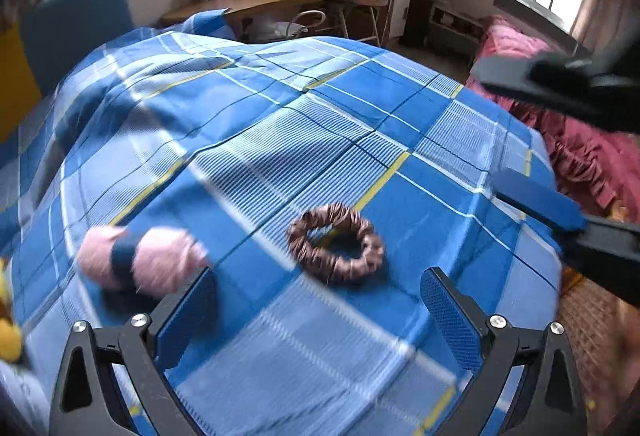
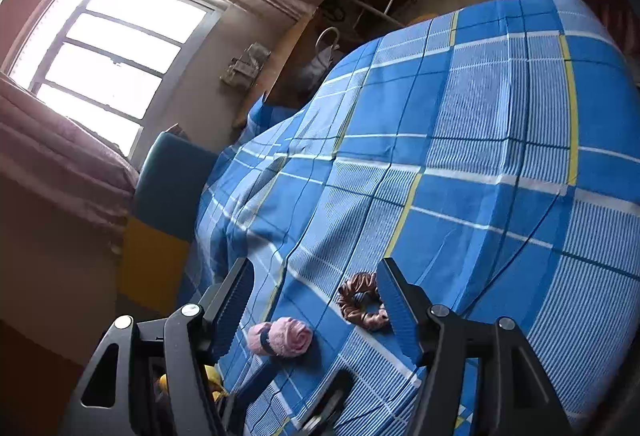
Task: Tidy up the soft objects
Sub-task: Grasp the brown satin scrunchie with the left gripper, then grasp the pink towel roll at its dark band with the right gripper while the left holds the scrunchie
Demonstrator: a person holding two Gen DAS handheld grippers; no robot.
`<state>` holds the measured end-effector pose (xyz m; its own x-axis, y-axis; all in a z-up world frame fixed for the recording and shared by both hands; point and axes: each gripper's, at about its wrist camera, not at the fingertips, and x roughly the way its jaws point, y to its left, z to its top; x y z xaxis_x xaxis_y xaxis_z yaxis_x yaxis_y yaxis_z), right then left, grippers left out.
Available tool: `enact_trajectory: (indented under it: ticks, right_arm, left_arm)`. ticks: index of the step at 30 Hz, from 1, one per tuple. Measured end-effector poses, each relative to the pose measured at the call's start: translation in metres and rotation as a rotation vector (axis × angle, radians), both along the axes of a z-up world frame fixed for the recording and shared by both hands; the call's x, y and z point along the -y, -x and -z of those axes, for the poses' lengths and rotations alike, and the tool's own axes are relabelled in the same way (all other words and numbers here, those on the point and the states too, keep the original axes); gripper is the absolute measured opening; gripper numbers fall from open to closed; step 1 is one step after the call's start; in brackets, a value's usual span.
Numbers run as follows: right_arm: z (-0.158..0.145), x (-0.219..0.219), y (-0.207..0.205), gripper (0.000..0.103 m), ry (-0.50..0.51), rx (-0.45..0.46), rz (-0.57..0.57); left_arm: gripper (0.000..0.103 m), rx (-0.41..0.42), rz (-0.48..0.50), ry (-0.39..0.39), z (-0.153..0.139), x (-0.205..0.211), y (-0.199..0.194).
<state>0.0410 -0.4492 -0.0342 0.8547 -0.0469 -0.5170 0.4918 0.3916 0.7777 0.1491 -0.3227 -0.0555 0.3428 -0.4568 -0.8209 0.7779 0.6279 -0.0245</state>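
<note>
A brown satin scrunchie (image 1: 335, 243) lies flat on the blue plaid bedspread (image 1: 280, 140). A rolled pink towel with a dark band (image 1: 138, 259) lies to its left. My left gripper (image 1: 318, 310) is open and empty, hovering just short of both, its left finger close to the roll. My right gripper (image 1: 532, 140) shows at the right edge of the left wrist view, open and empty, above the bed. In the right wrist view the right gripper (image 2: 316, 310) is open above the scrunchie (image 2: 362, 302) and pink roll (image 2: 282, 336).
A yellow soft toy (image 1: 9, 332) sits at the bed's left edge, also seen in the right wrist view (image 2: 188, 384). A teal headboard (image 1: 76, 24) stands at the back left. A pink ruffled bed (image 1: 580, 156) is on the right. A desk (image 1: 244, 2) and chairs stand beyond.
</note>
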Motion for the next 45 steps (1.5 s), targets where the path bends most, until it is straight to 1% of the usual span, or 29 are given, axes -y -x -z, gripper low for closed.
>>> enact_trajectory:
  ticks: [4, 7, 9, 10, 11, 12, 13, 14, 15, 16, 18, 20, 22, 24, 27, 28, 30, 32, 33, 34, 35, 37, 39, 40, 43, 45]
  right_arm:
    - [0.001, -0.004, -0.003, 0.065, -0.005, 0.016, -0.011]
    - [0.005, -0.005, -0.007, 0.065, -0.027, 0.014, -0.043]
    - [0.008, -0.003, -0.006, 0.065, -0.039, 0.008, -0.030]
    - [0.009, -0.002, -0.005, 0.065, -0.050, 0.016, -0.029]
    - [0.009, -0.001, -0.004, 0.065, -0.054, 0.015, -0.023]
    - [0.009, -0.001, -0.004, 0.065, -0.052, 0.013, -0.020]
    - [0.009, -0.001, -0.003, 0.065, -0.047, 0.015, -0.014]
    - [0.008, -0.001, -0.002, 0.065, -0.041, 0.013, -0.010]
    - [0.008, -0.001, -0.002, 0.065, -0.038, 0.012, -0.010]
    - [0.008, -0.001, -0.003, 0.065, -0.038, 0.006, -0.012]
    - [0.010, 0.000, -0.005, 0.065, -0.043, -0.003, -0.017]
    - [0.011, 0.000, -0.005, 0.065, -0.038, -0.009, -0.018]
    - [0.012, 0.000, -0.007, 0.065, -0.036, -0.016, -0.020]
    - [0.014, -0.002, -0.012, 0.065, -0.040, -0.028, -0.046]
    - [0.017, -0.007, -0.021, 0.065, -0.045, -0.045, -0.100]
    - [0.018, -0.010, -0.026, 0.065, -0.040, -0.051, -0.129]
    - [0.019, -0.017, -0.034, 0.065, -0.032, -0.064, -0.183]
    - [0.020, -0.026, -0.043, 0.065, -0.020, -0.084, -0.246]
    - [0.021, -0.031, -0.048, 0.065, -0.010, -0.094, -0.277]
    - [0.021, -0.036, -0.053, 0.065, 0.002, -0.106, -0.308]
    - [0.021, -0.041, -0.056, 0.065, 0.015, -0.117, -0.334]
    - [0.022, -0.051, -0.063, 0.065, 0.050, -0.149, -0.380]
    - [0.022, -0.058, -0.066, 0.065, 0.084, -0.176, -0.407]
    - [0.023, -0.062, -0.068, 0.065, 0.106, -0.193, -0.420]
    - [0.024, -0.069, -0.071, 0.065, 0.139, -0.226, -0.440]
    - [0.026, -0.072, -0.075, 0.065, 0.158, -0.252, -0.448]
  left_arm:
    - [0.102, -0.028, -0.023, -0.016, 0.016, 0.022, -0.016]
    - [0.102, -0.062, -0.060, -0.002, 0.027, 0.032, -0.029]
    - [0.096, -0.101, -0.081, -0.021, 0.041, 0.039, -0.037]
    - [0.085, -0.122, -0.081, -0.051, 0.050, 0.042, -0.038]
    - [0.085, -0.089, -0.075, -0.060, 0.052, 0.043, -0.035]
    - [0.080, -0.047, -0.059, -0.046, 0.052, 0.042, -0.030]
    - [0.071, -0.034, -0.044, -0.041, 0.051, 0.041, -0.026]
    - [0.042, -0.024, -0.033, -0.029, 0.048, 0.039, -0.024]
    - [0.025, -0.015, -0.038, -0.025, 0.045, 0.037, -0.022]
    - [0.017, -0.009, -0.050, -0.025, 0.042, 0.033, -0.021]
    - [0.016, -0.022, -0.021, 0.029, 0.035, 0.018, -0.014]
    - [0.016, 0.003, -0.017, 0.021, 0.032, 0.003, -0.005]
    - [0.016, -0.028, -0.046, 0.036, 0.031, -0.026, 0.003]
    - [0.017, -0.014, -0.105, 0.028, 0.031, -0.058, 0.010]
    - [0.017, 0.020, -0.235, 0.040, 0.029, -0.118, 0.018]
    - [0.017, 0.042, -0.294, 0.025, 0.029, -0.141, 0.022]
    - [0.018, 0.062, -0.379, 0.011, 0.032, -0.178, 0.028]
    - [0.019, 0.108, -0.428, -0.016, 0.038, -0.202, 0.036]
    - [0.019, 0.116, -0.459, -0.041, 0.046, -0.215, 0.039]
    - [0.022, 0.095, -0.484, -0.041, 0.053, -0.228, 0.039]
    - [0.025, 0.097, -0.495, 0.006, 0.056, -0.239, 0.042]
    - [0.025, 0.068, -0.507, 0.042, 0.057, -0.246, 0.039]
    - [0.025, 0.063, -0.492, 0.056, 0.061, -0.246, 0.037]
    - [0.025, 0.069, -0.489, 0.058, 0.062, -0.246, 0.037]
    - [0.025, 0.103, -0.483, 0.034, 0.063, -0.243, 0.043]
    - [0.025, 0.103, -0.482, 0.041, 0.063, -0.245, 0.044]
